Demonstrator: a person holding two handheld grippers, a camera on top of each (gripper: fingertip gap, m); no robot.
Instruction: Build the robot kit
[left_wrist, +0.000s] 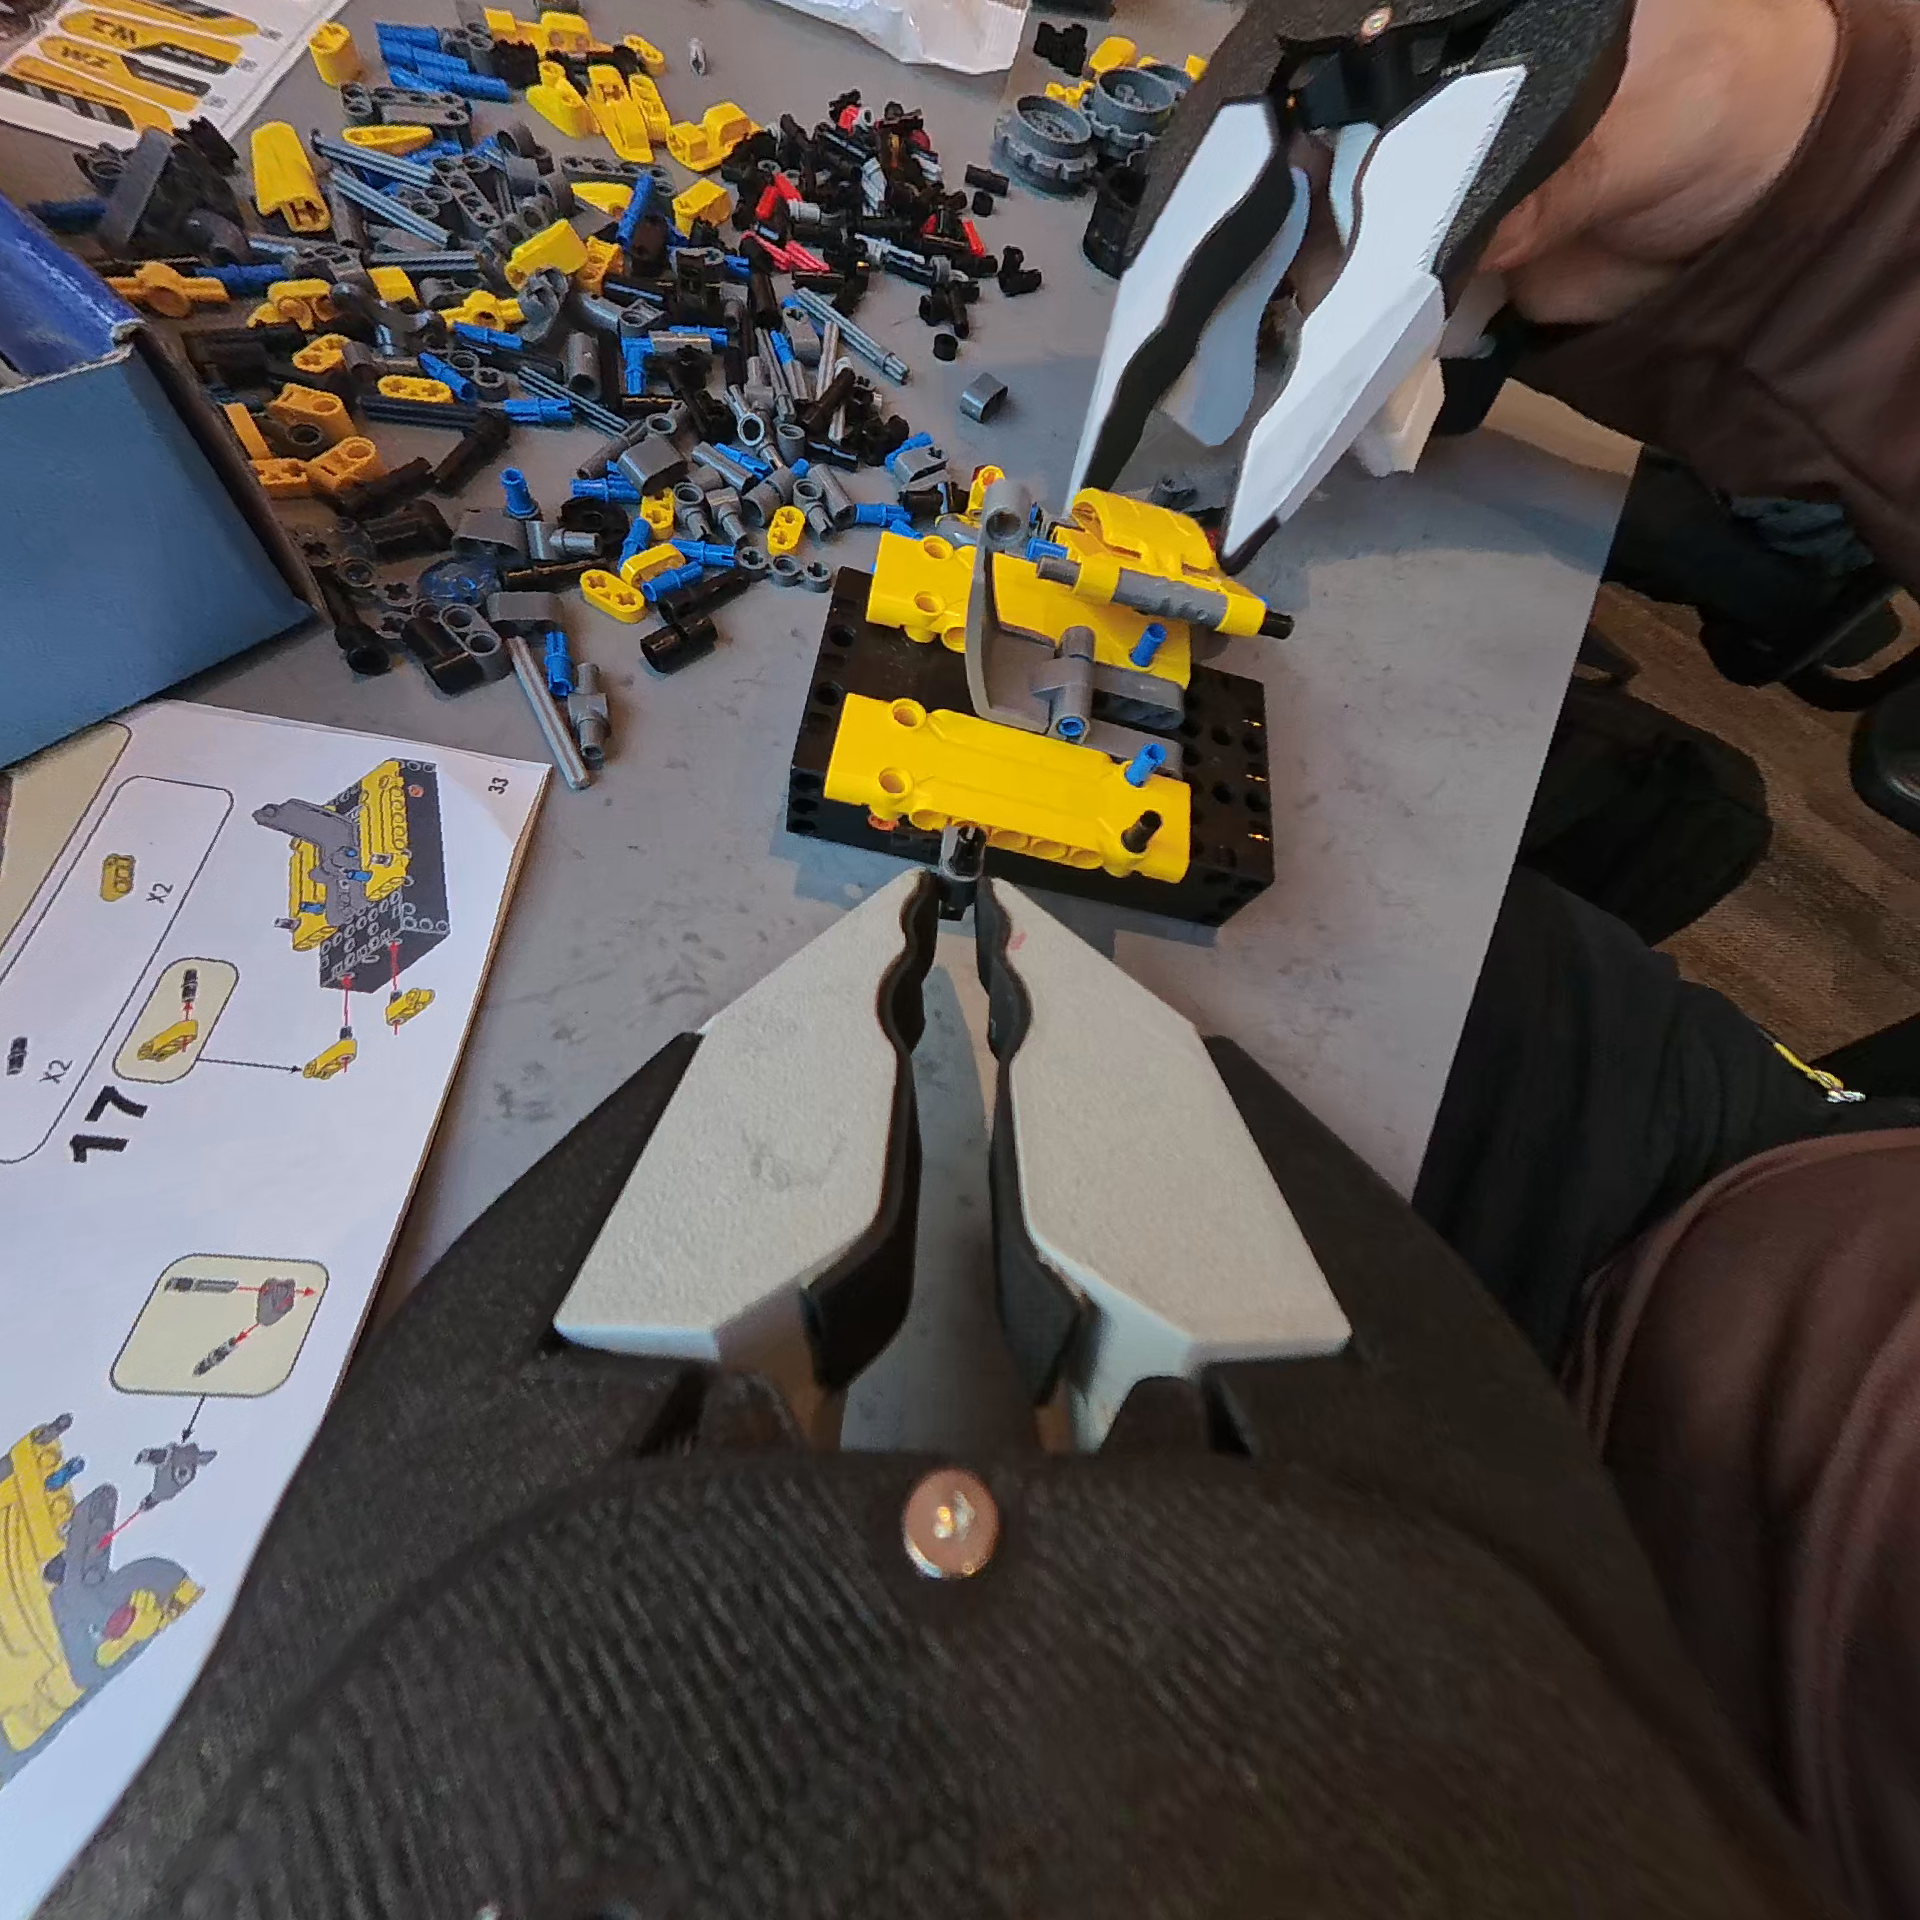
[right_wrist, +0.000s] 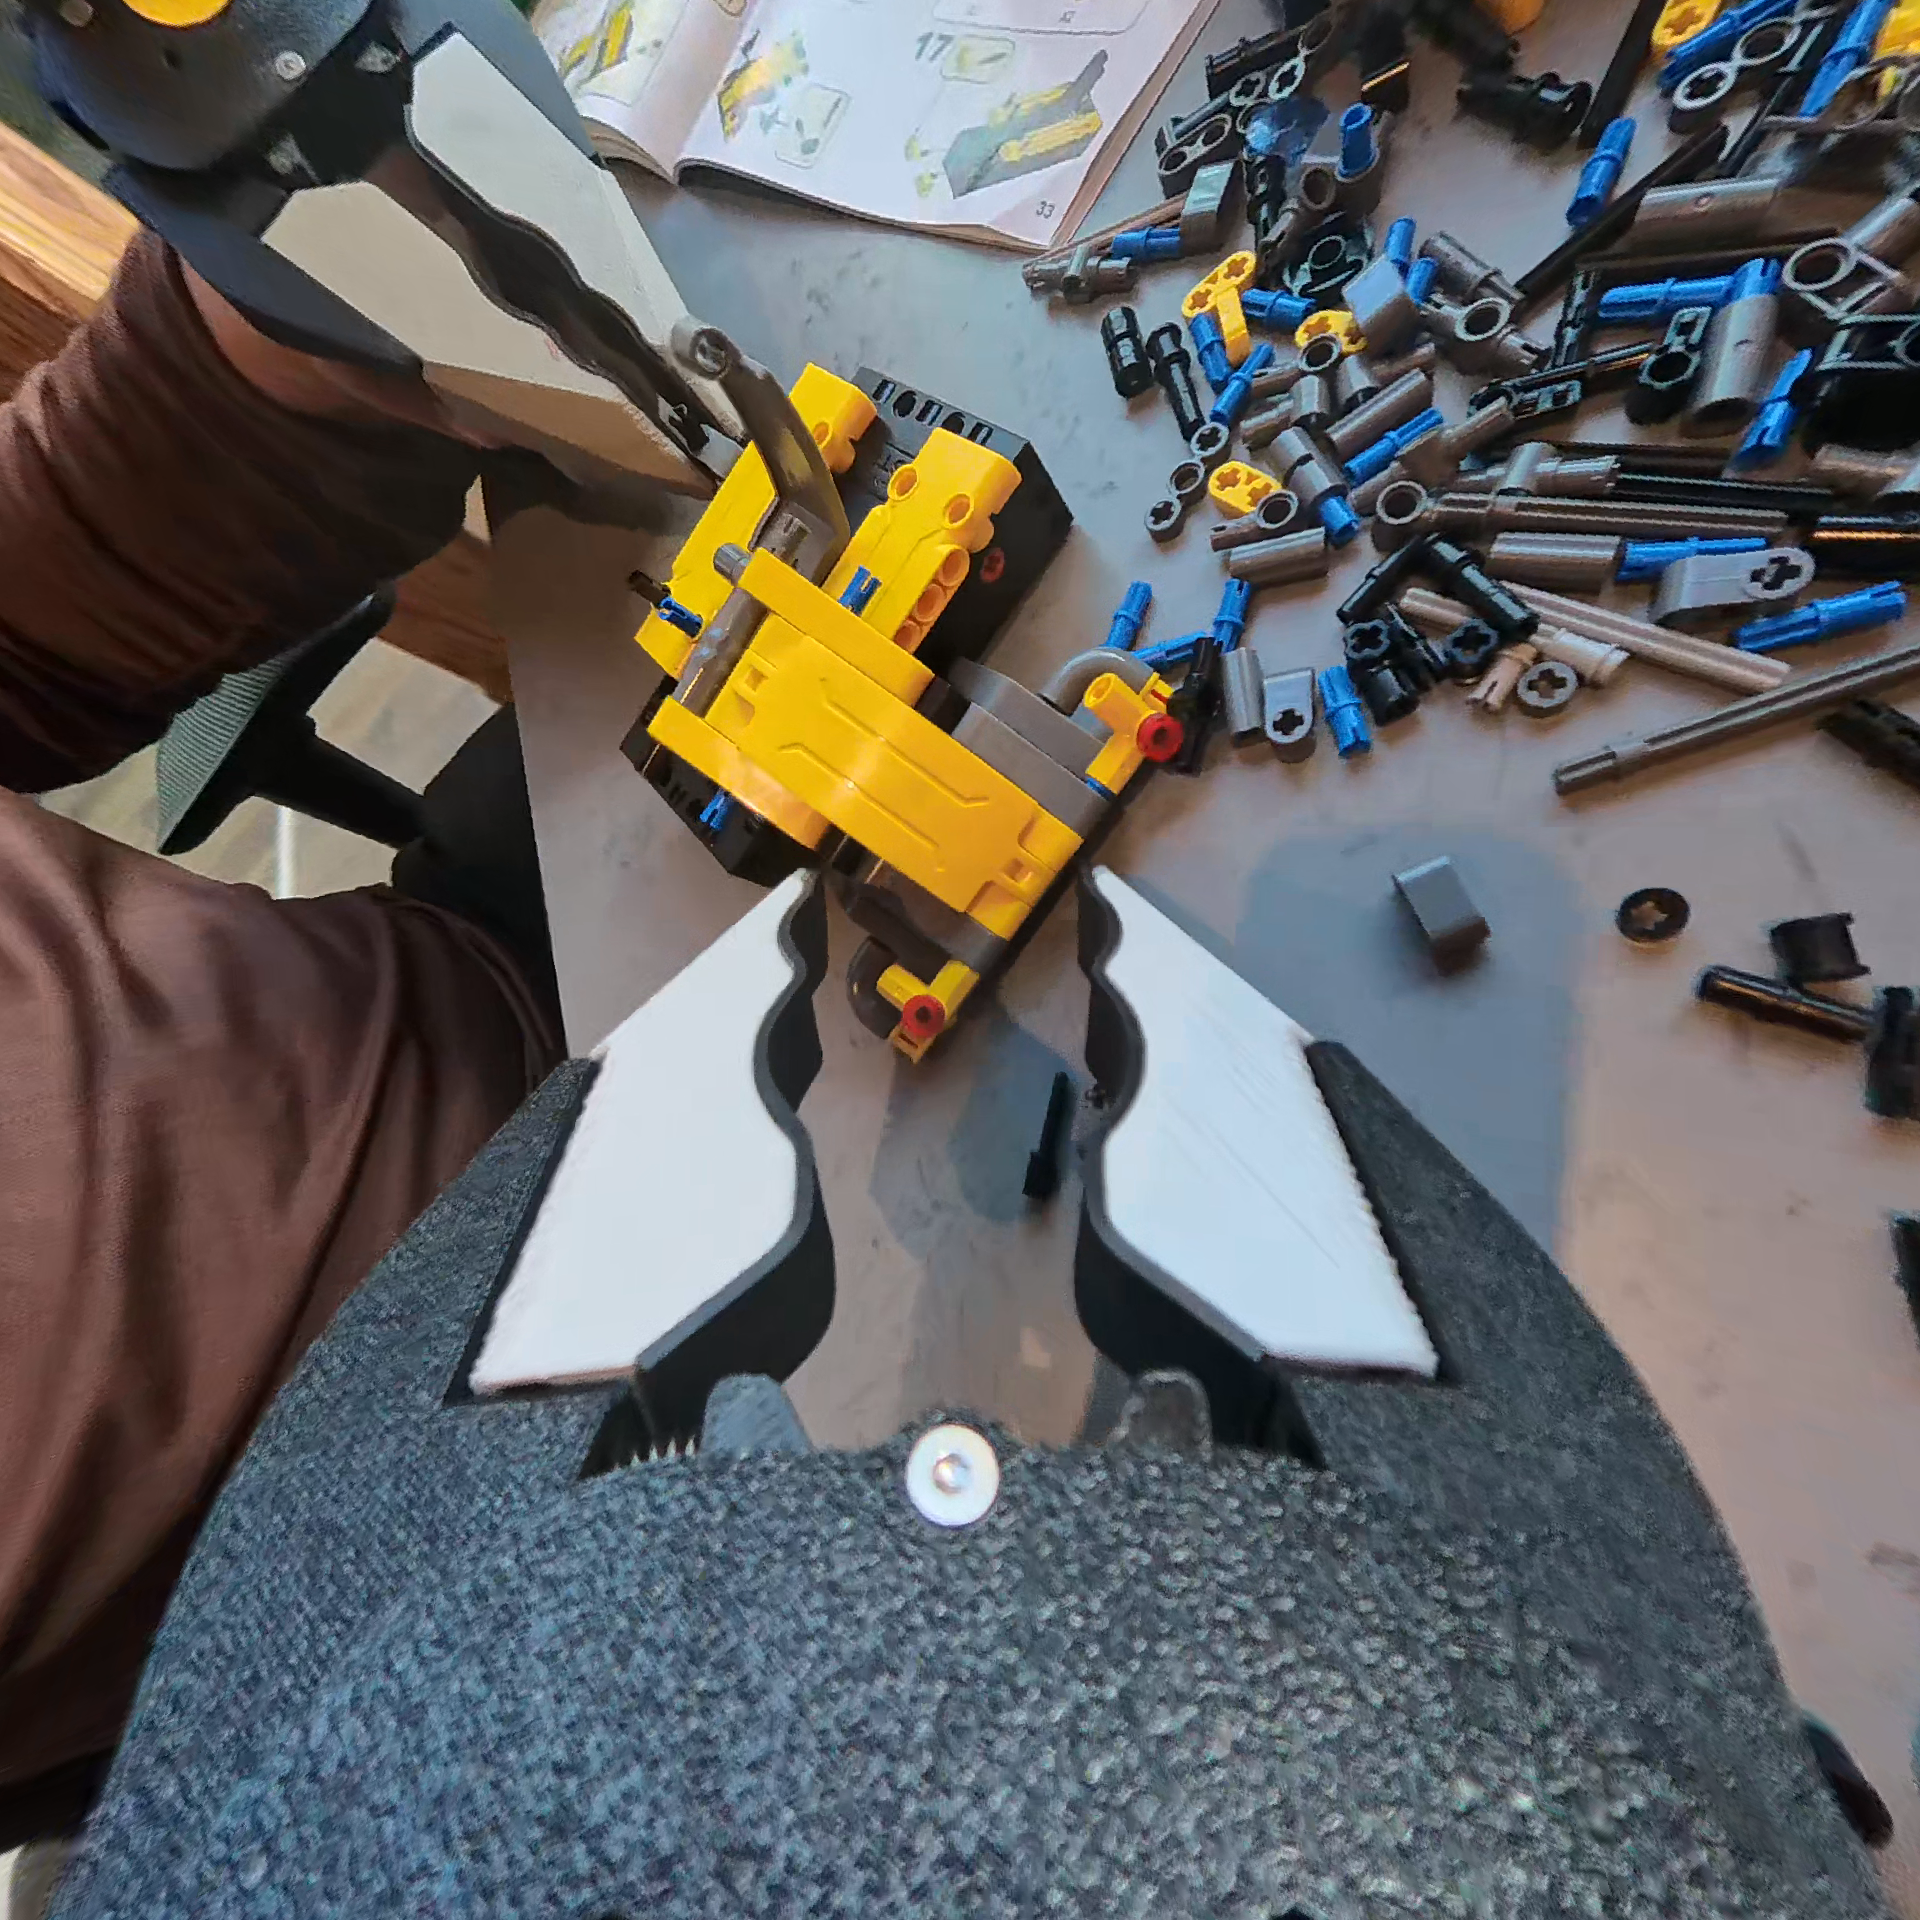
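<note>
A part-built yellow, grey and black brick model (left_wrist: 1018, 769) stands on the grey table (left_wrist: 1403, 790). My left gripper (left_wrist: 956, 894) is shut on a small black pin (left_wrist: 960, 854), held at the near edge of the model's yellow side beam. My right gripper (right_wrist: 948, 888) straddles the model's (right_wrist: 873, 748) far end, its wide-set fingertips (right_wrist: 800, 894) against both sides. In the left wrist view the right gripper (left_wrist: 1169, 520) comes down from the upper right. In the right wrist view the left gripper (right_wrist: 691, 436) reaches in from the upper left.
A large heap of loose blue, black, grey and yellow parts (left_wrist: 582, 343) covers the table beyond the model. An open instruction booklet (left_wrist: 208, 1039) lies at left, with a blue box (left_wrist: 114, 520) behind it. The table edge (left_wrist: 1496, 935) runs close on the right. A person's brown sleeve (right_wrist: 208, 1091) is nearby. The grippers' ends are close to 12 cm from one another.
</note>
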